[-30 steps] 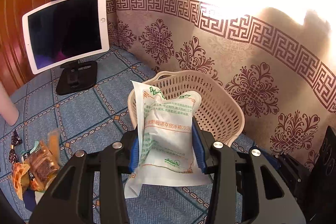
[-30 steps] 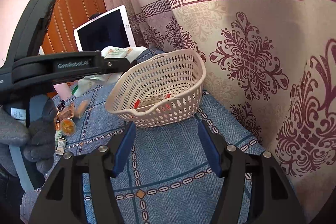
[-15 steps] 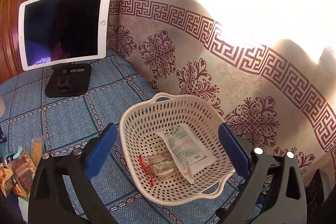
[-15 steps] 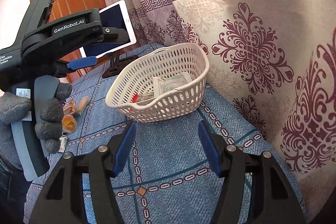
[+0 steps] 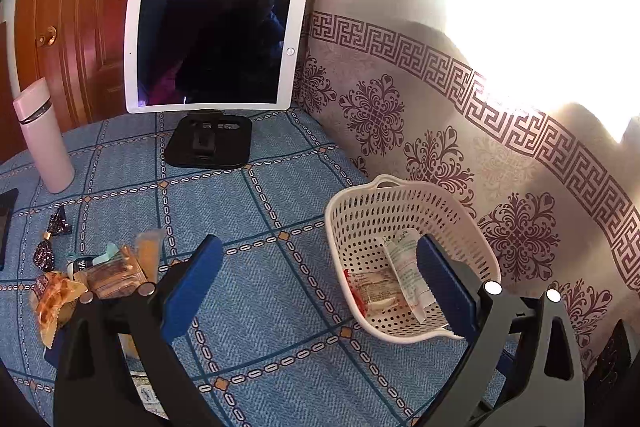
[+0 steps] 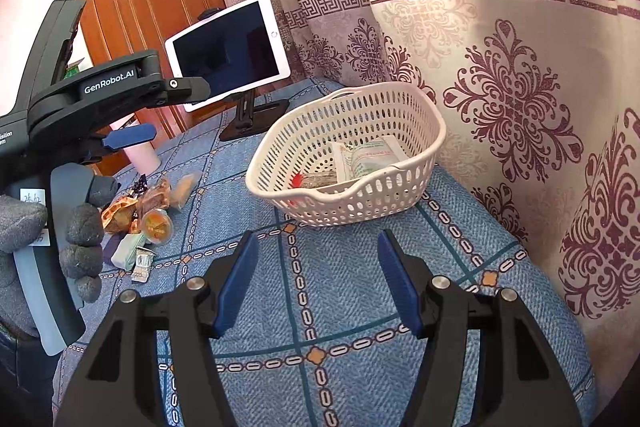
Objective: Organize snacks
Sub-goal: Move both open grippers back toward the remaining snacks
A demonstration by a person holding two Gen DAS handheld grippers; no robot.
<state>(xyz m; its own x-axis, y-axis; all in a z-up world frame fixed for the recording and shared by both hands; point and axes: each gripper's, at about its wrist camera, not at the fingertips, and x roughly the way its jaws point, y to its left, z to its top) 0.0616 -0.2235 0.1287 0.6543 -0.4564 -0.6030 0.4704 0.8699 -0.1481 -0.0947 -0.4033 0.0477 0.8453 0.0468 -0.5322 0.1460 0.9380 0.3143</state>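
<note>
A white perforated basket (image 5: pixel 472 227) (image 6: pixel 424 115) stands on the blue cloth by the patterned curtain. Inside lie a white packet with green print (image 5: pixel 406 267) (image 6: pixel 370 157) and a clear snack pack with red trim (image 5: pixel 374 293) (image 6: pixel 316 181). A pile of loose snacks (image 5: pixel 100 275) (image 6: pixel 148 207) lies to the left on the cloth. My left gripper (image 5: pixel 320 259) is open and empty, above the cloth between pile and basket; it also shows in the right wrist view (image 6: pixel 132 137). My right gripper (image 6: pixel 316 247) is open and empty, in front of the basket.
A white tablet (image 5: pixel 212 51) (image 6: pixel 228 47) on a black stand (image 5: pixel 210 143) stands at the back. A pink bottle (image 5: pixel 42 139) stands at the left. A dark object (image 5: pixel 6 215) lies at the far left edge. The curtain (image 6: pixel 520 87) bounds the right side.
My left gripper opened and dropped the white packet into the basket, then swung left toward the snack pile. My right gripper has stayed nearly still.
</note>
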